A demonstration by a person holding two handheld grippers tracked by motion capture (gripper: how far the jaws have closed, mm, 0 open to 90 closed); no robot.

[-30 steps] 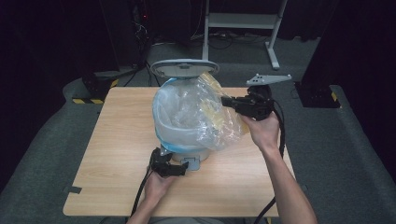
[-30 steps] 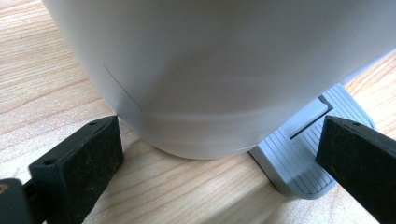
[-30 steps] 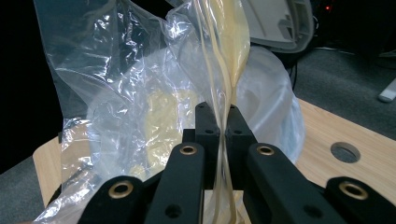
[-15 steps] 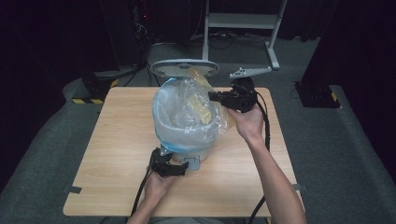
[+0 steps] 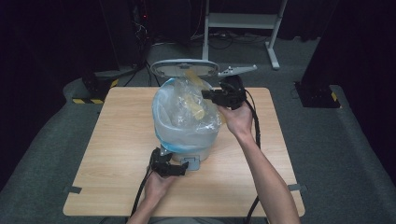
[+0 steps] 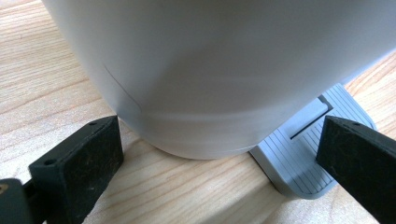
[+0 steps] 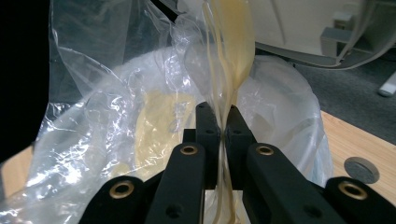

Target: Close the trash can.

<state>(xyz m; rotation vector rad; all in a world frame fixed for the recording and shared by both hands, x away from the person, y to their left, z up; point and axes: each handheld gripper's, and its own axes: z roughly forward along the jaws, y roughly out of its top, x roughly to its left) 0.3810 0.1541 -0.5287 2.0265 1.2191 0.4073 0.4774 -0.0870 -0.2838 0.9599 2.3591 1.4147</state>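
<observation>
Toward the middle of the table (image 5: 116, 140), nearer its far edge, found a pale pedal bin (image 5: 198, 151) with its lid (image 5: 184, 68) tipped up and a clear plastic bag (image 5: 180, 116) billowing out of its mouth, loose and crumpled, not yet seated around the rim. Saw inside the bag some pale yellowish film or sheet, too creased to name; could not tell what else, if anything, lay lower in the bin. Noted the right gripper (image 5: 208, 94) above the bin's far right side, jaws clenched on a thin yellowish strip (image 7: 231, 51) that ran up out of the bag's mouth. Noted the left gripper (image 5: 175, 167) at the bin's near side, low on the table, jaws spread wide and gripping nothing, one pad either side of the base, the right-hand pad just beside the grey foot pedal (image 6: 303, 144). Judged the main risks as these: could tear or stretch the thin strip with a hard pull; could drag the whole bag out, or tip the light bin toward the far edge, with the base unclamped; could let the lid drop onto the bag by nudging the pedal.
</observation>
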